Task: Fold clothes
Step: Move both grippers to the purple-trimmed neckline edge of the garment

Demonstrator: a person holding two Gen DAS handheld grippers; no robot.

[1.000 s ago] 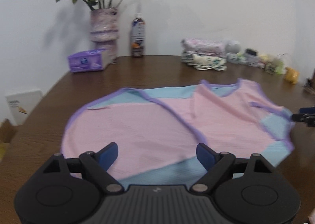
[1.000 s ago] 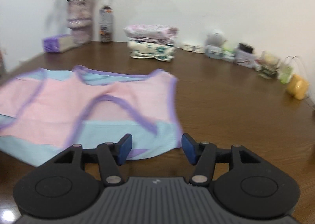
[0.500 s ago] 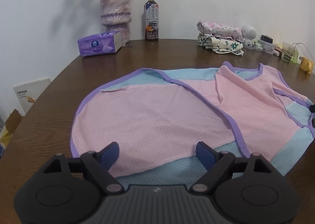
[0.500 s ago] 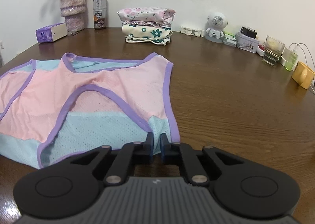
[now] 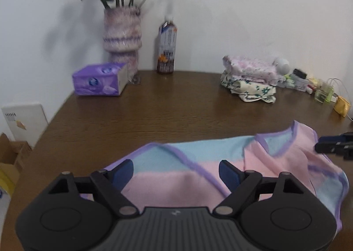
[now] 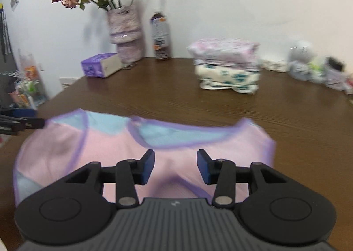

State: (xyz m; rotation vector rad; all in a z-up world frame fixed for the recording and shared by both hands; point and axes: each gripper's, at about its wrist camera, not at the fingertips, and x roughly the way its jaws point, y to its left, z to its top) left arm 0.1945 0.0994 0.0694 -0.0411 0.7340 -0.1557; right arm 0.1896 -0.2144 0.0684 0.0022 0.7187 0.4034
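Note:
A pink and light-blue garment [image 5: 275, 162] with purple trim lies bunched on the brown table [image 5: 176, 107], its blue band along the far side. My left gripper [image 5: 176, 170] hovers open over the garment's left part, nothing between its fingers. My right gripper [image 6: 175, 166] is open too, above the pink cloth [image 6: 88, 151] near the neckline. Each gripper shows in the other view: the right one [image 5: 331, 147] at the garment's right edge, the left one [image 6: 24, 121] at its left corner. Both views are blurred.
At the back stand a vase of flowers [image 5: 122, 36], a drink bottle [image 5: 167, 50], a purple tissue box [image 5: 100, 82] and a stack of folded clothes [image 5: 251, 78]. Small items [image 5: 320, 89] crowd the back right. A cardboard box [image 5: 11, 156] sits off the table's left edge.
My right gripper, shut at the hem corner half a second ago, now stands open. Both grippers have moved forward over the garment, which looks shorter and more bunched than before.

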